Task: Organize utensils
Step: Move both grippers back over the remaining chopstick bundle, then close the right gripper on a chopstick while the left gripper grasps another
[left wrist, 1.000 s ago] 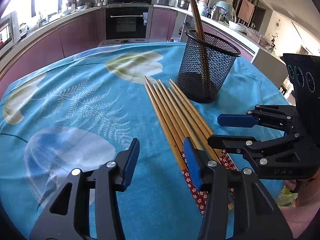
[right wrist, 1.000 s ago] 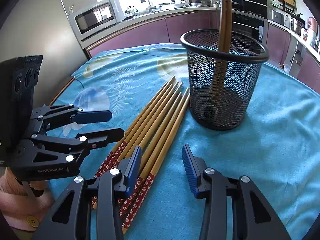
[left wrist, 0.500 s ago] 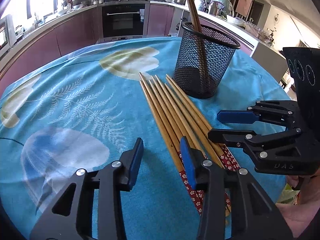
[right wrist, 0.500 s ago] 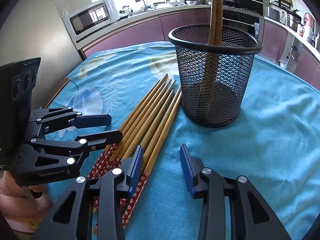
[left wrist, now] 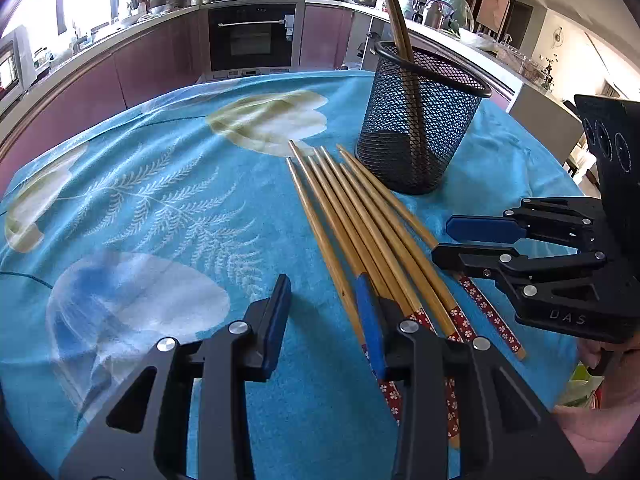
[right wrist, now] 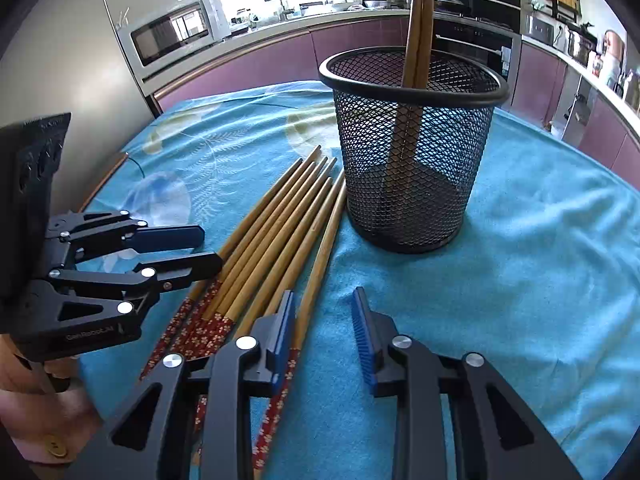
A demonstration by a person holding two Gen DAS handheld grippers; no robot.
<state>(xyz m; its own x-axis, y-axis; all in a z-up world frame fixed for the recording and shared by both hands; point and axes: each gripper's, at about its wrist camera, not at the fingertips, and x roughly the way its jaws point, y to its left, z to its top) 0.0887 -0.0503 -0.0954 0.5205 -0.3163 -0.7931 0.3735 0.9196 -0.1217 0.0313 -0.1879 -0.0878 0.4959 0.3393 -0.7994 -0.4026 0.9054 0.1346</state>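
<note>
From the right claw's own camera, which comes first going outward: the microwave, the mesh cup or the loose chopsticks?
1. Loose chopsticks, on the cloth just left of the right claw.
2. Mesh cup, straight ahead.
3. Microwave, far left on the counter.

Right gripper (left wrist: 472,240) body: raised letters "DAS"; left gripper (right wrist: 204,246) body: "GenRobot.AI", last characters faint, possibly misread; nothing else legible in either view
</note>
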